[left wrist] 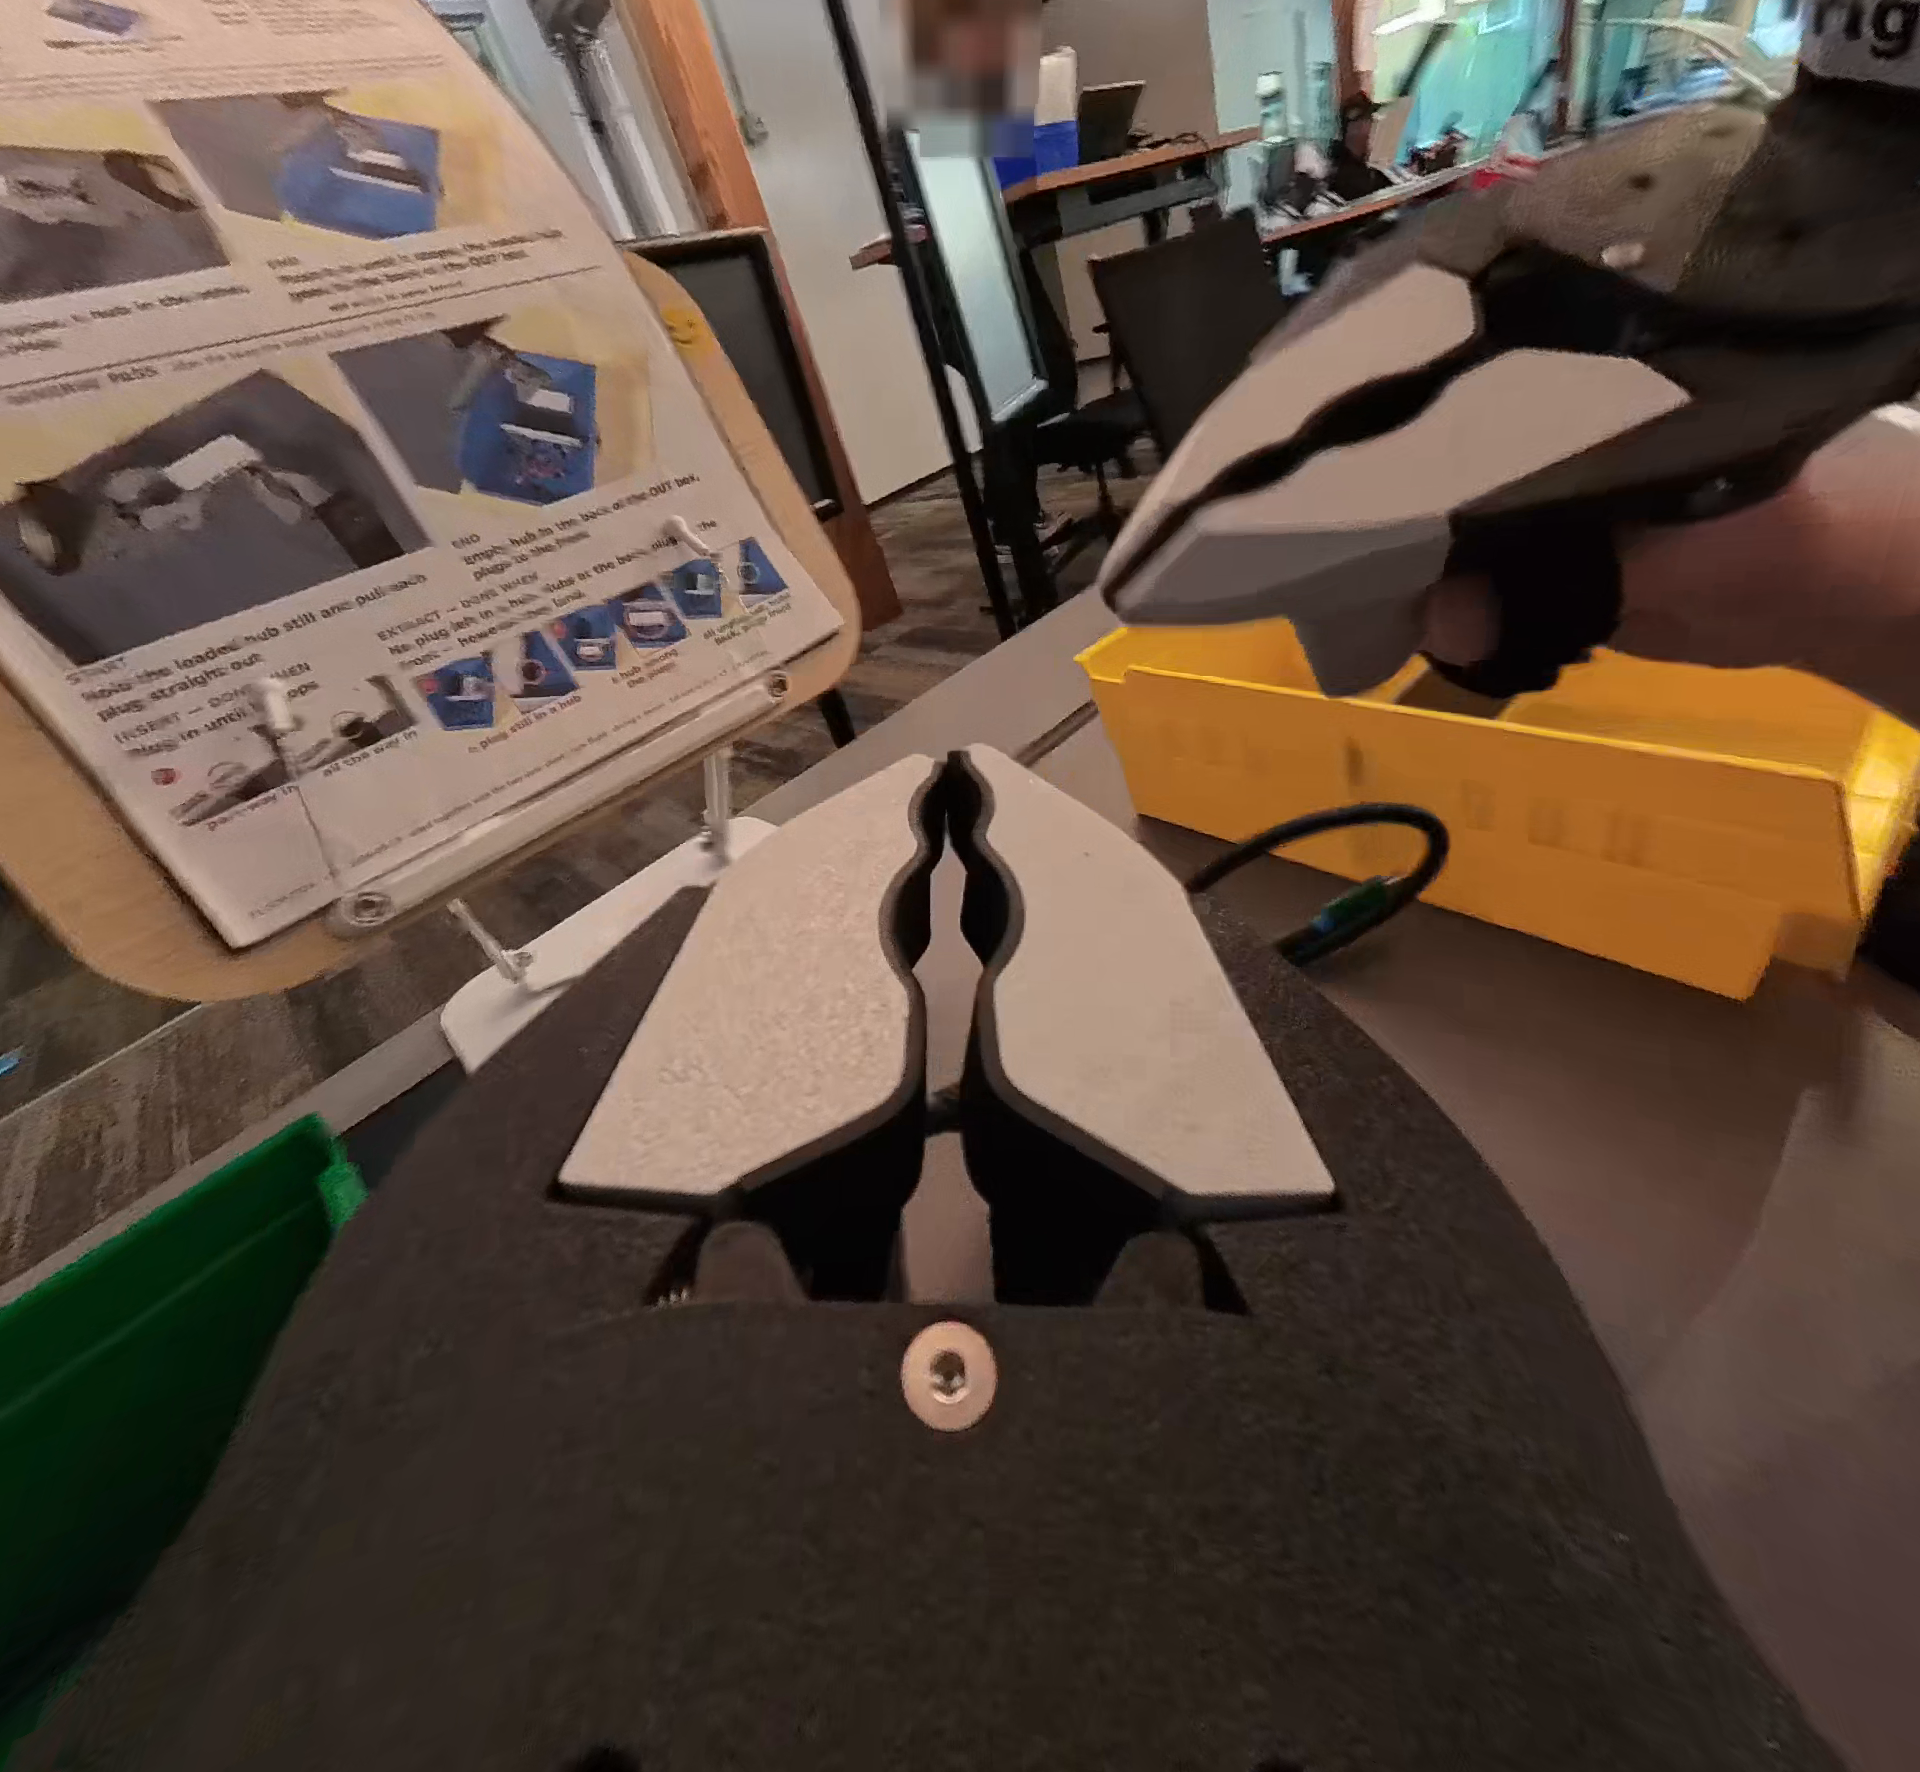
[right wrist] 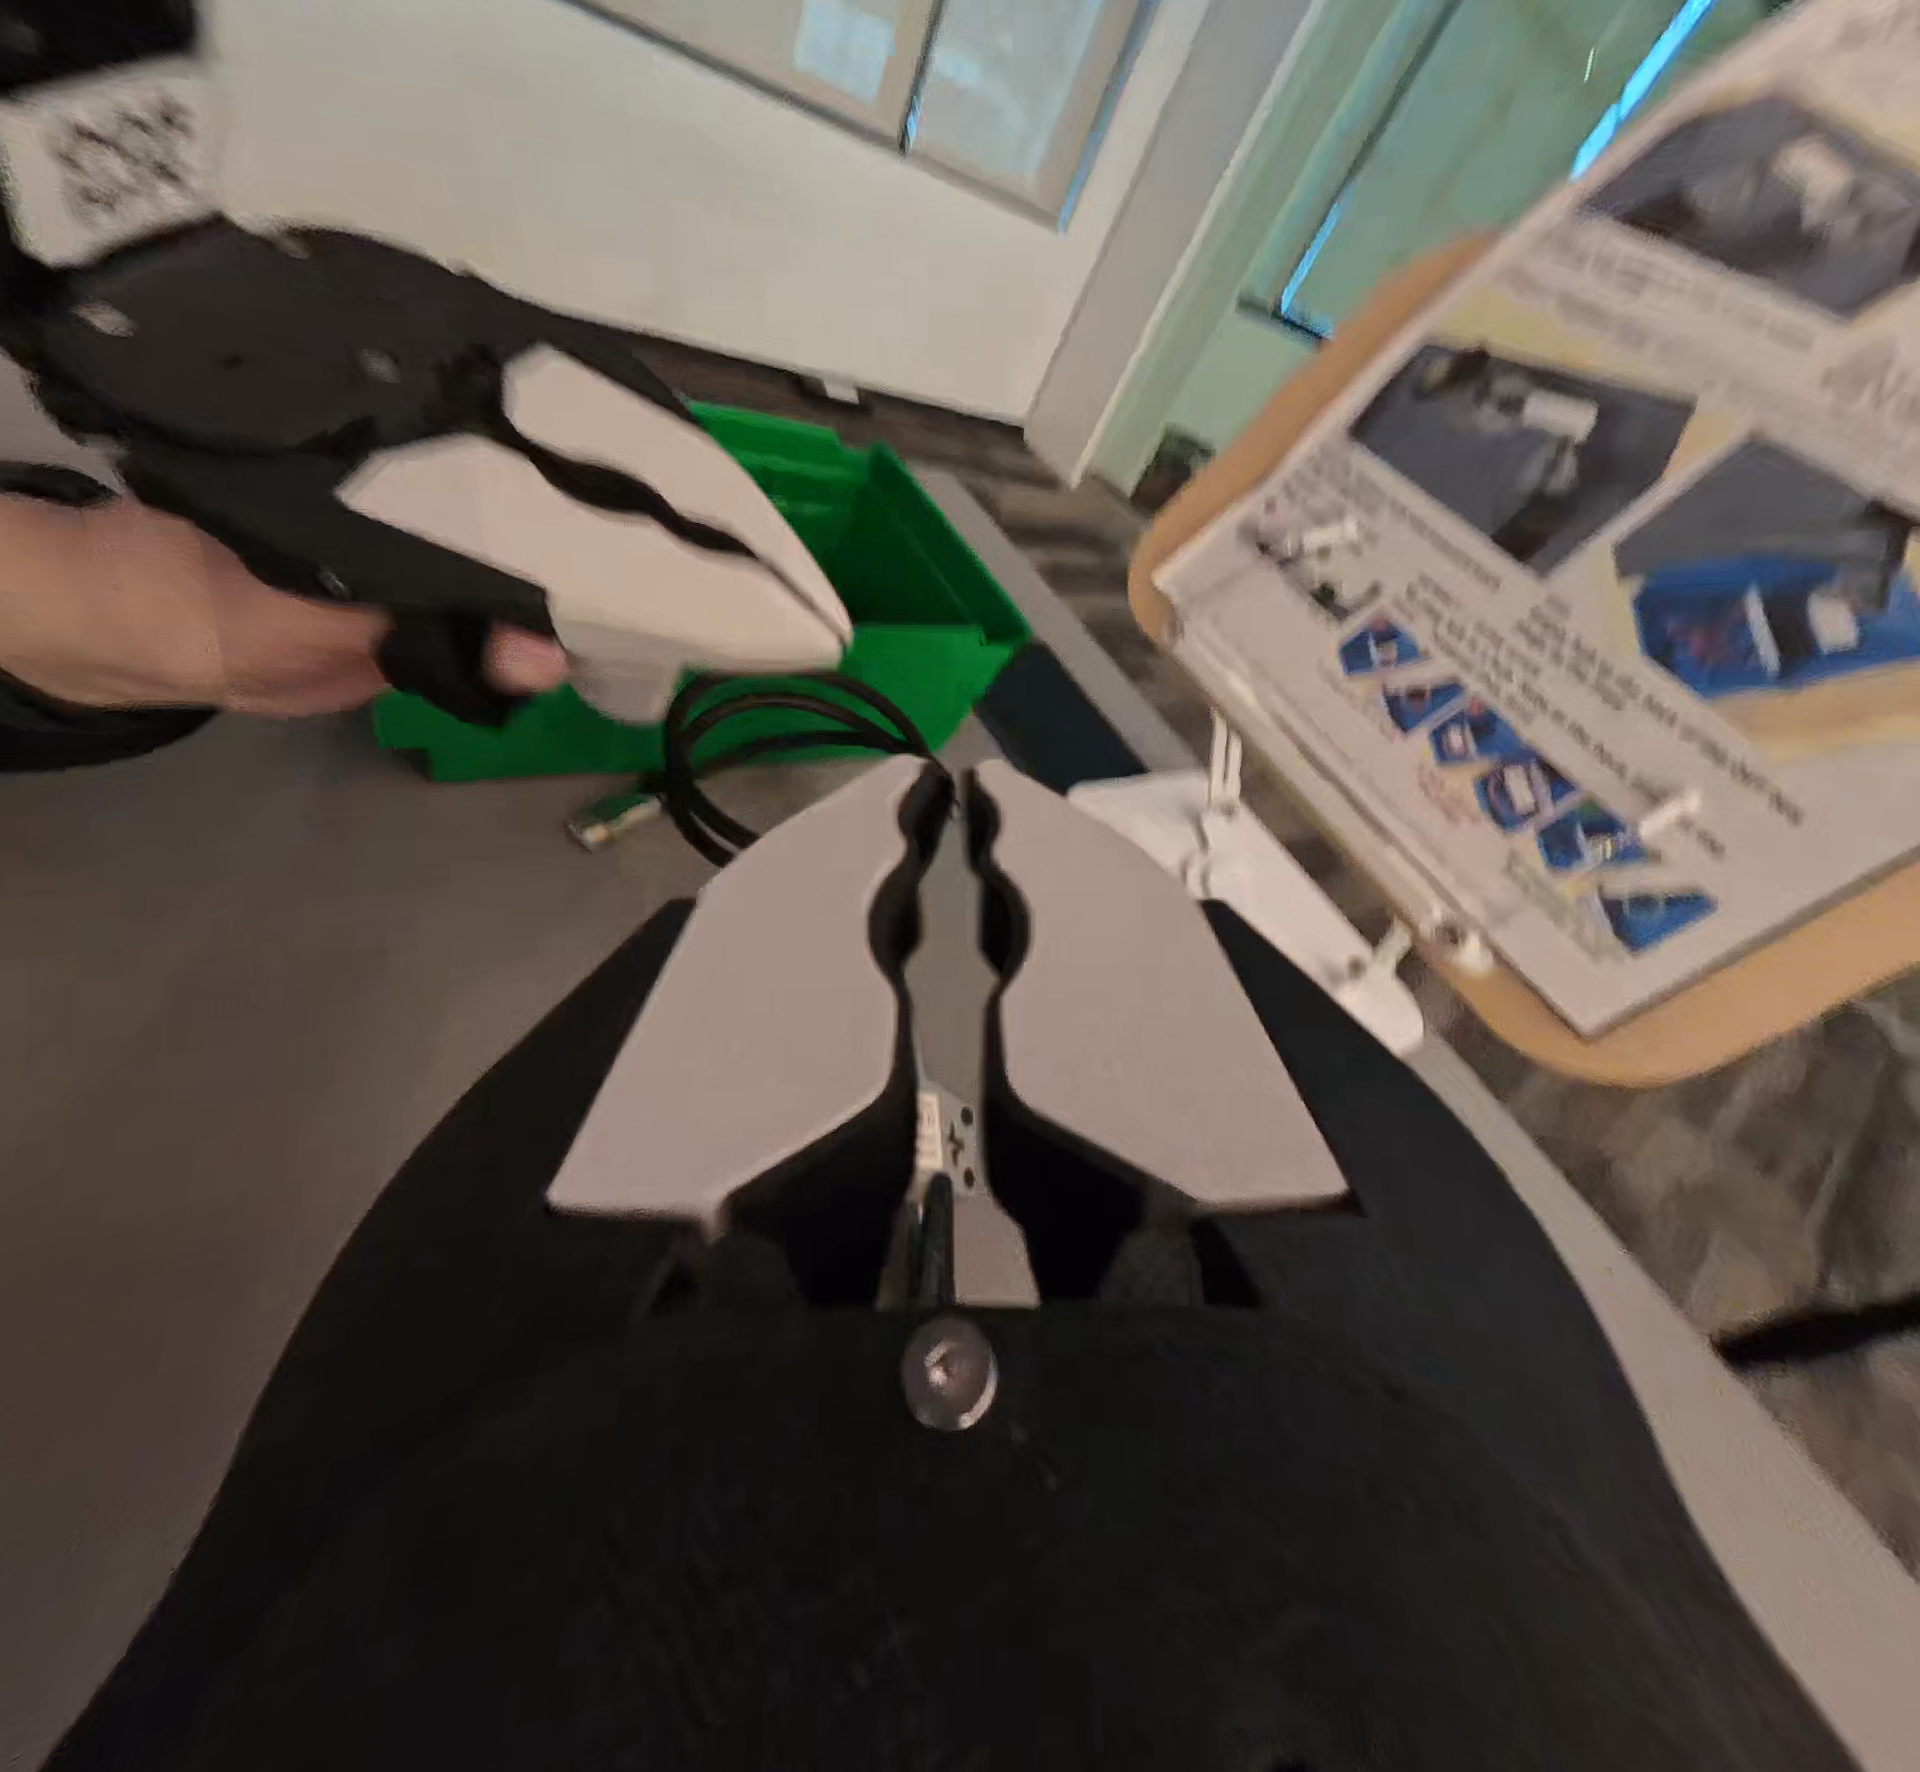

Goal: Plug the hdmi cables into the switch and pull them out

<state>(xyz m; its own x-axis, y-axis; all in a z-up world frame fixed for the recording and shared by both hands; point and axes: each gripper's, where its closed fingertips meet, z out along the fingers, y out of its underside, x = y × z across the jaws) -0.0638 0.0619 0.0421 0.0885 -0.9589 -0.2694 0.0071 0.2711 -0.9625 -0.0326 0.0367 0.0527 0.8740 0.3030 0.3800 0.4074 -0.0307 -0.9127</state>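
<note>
My left tongs hang closed on nothing above the grey desk; my right tongs look clamped on a thin grey slab, probably the switch, though blur leaves doubt. Black HDMI cables lie coiled at twelve o'clock by the green plastic bin. Plugging has yet to begin, I judge; next, fetch a plug.

both wrist views look low across the table, sharing the instruction board.
</note>
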